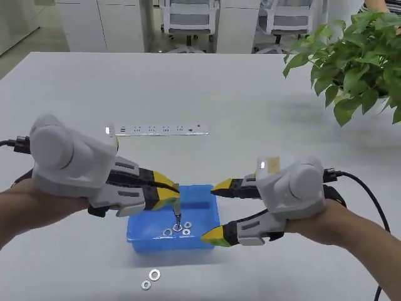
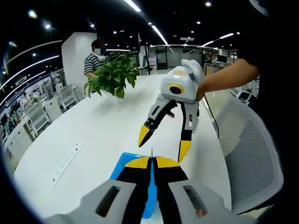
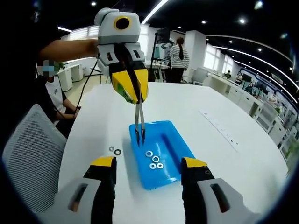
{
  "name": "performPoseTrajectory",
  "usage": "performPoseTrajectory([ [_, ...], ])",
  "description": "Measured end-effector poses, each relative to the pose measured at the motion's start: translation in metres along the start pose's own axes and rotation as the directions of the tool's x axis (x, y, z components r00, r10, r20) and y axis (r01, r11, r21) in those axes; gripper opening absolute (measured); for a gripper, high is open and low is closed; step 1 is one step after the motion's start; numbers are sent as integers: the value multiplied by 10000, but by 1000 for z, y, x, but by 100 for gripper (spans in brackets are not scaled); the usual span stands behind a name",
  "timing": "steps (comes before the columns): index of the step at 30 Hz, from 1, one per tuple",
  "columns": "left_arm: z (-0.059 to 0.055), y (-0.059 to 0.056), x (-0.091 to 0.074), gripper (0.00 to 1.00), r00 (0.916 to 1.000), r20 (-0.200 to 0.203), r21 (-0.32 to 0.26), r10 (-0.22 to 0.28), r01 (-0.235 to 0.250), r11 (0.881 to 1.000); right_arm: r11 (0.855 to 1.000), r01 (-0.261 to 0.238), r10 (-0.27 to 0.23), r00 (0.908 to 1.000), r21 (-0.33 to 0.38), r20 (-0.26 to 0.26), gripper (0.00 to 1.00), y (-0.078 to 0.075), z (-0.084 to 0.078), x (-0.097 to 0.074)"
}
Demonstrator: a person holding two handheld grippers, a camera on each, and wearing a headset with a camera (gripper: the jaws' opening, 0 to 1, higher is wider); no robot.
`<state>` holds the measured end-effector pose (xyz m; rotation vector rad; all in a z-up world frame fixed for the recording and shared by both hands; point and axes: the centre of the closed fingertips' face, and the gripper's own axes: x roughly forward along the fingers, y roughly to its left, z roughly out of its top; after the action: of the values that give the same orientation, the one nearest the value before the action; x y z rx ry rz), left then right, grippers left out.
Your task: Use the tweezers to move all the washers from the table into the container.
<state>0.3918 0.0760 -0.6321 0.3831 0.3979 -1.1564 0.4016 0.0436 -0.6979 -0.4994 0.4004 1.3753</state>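
My left gripper (image 1: 169, 188) is shut on a pair of thin metal tweezers (image 1: 177, 216), which point down into the blue container (image 1: 141, 235). Their tips sit among several washers (image 1: 177, 230) in the container; I cannot tell if they hold one. Two washers (image 1: 150, 279) lie on the table just in front of it. My right gripper (image 1: 213, 212) hovers open at the container's right end, holding nothing. In the right gripper view the tweezers (image 3: 139, 122) hang from the left gripper (image 3: 131, 91) over the container (image 3: 170, 140), with the two loose washers (image 3: 114, 150) beside it.
A white power strip (image 1: 156, 130) lies on the table beyond the container. A potted green plant (image 1: 360, 59) stands at the far right. Office chairs (image 1: 188, 22) are behind the table. People are in the background of both gripper views.
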Motion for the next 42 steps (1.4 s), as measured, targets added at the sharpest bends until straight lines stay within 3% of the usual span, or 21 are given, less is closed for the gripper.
performPoseTrajectory([
  [17,-13,-22,-8,6,9998,-136,-97,-109,108,9999,9973,299,-295,9995,678,-70,79,14,-17,-10],
  [27,-25,-29,-12,6,9999,-127,-151,36,-38,9999,9967,346,-341,9994,737,-81,89,22,-23,-12],
  [42,-49,-36,-10,6,9996,-252,-500,125,-137,9987,9952,187,-181,9998,961,-73,94,38,-28,-9],
])
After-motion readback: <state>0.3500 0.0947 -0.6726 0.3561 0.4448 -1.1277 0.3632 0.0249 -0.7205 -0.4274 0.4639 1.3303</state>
